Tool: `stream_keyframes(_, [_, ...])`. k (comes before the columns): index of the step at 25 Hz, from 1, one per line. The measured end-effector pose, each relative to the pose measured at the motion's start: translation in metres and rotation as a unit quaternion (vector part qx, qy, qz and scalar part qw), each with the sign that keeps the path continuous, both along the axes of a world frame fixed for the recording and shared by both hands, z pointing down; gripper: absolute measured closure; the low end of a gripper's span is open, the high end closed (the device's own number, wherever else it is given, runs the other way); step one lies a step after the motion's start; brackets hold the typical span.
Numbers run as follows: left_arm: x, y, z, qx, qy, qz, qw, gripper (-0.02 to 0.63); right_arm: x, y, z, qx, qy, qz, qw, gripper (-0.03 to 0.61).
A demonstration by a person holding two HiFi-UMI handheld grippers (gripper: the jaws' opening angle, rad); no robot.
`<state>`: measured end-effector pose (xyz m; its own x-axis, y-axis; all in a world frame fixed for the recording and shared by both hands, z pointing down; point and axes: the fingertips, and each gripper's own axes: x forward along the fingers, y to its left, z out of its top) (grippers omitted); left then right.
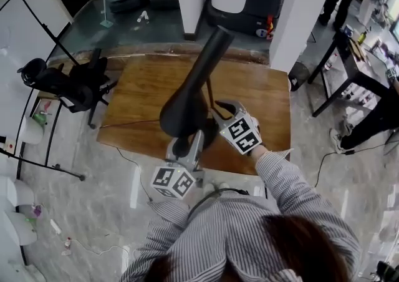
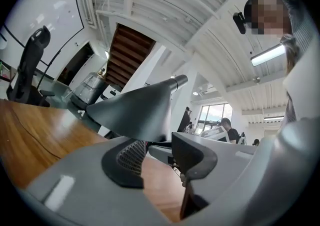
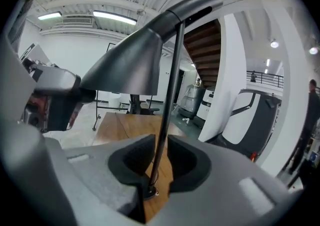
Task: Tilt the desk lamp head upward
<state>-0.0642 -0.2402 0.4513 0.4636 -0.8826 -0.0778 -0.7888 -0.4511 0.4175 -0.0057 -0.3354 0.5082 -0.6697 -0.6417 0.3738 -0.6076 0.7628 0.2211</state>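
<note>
A black desk lamp stands on the wooden table (image 1: 255, 97). Its cone-shaped head (image 1: 182, 114) hangs near the table's front edge, on a thick neck (image 1: 209, 56) that slants up from it. My left gripper (image 1: 187, 145) sits just below the head's rim with its jaws open. In the left gripper view the head (image 2: 132, 112) lies above the gap and over the left pad (image 2: 127, 162), and neither pad presses on it. My right gripper (image 1: 217, 114) is shut on the thin lamp stem (image 3: 169, 95), which runs up between its two pads (image 3: 132, 162) to the head (image 3: 127, 67).
A black office chair (image 1: 68, 84) stands left of the table, and a dark desk (image 1: 346, 65) with clutter stands at the right. White pillars (image 1: 299, 12) rise behind the table. Cables trail over the floor (image 1: 124, 162). A person stands at the far right.
</note>
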Motion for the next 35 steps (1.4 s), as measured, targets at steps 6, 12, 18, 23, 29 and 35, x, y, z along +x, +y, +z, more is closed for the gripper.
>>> stream_keyframes(6, [-0.002,-0.003,-0.001,0.002,0.006,-0.003,1.0,0.47,-0.011,-0.01,0.01,-0.01,-0.006,-0.005,1.0,0.515])
stream_keyframes(12, [-0.003,-0.001,0.0,0.012,0.016,0.005,0.9998,0.484,-0.01,-0.014,0.015,-0.01,-0.011,0.008,1.0,0.519])
stream_keyframes(18, [-0.01,0.0,-0.004,0.02,0.014,0.021,0.9995,0.486,-0.011,-0.016,0.018,-0.016,-0.027,0.014,0.999,0.528])
stream_keyframes(23, [-0.029,0.0,-0.019,0.039,-0.026,0.016,0.9988,0.488,-0.011,-0.018,0.016,-0.018,-0.034,0.022,0.999,0.528])
stream_keyframes(29, [-0.068,-0.003,-0.042,0.045,-0.047,-0.024,0.9976,0.488,-0.015,-0.014,0.017,-0.02,-0.044,0.023,0.999,0.528])
stream_keyframes(35, [-0.101,-0.009,-0.072,0.061,-0.07,-0.049,0.9944,0.488,-0.02,-0.011,0.016,-0.022,-0.055,0.031,0.998,0.529])
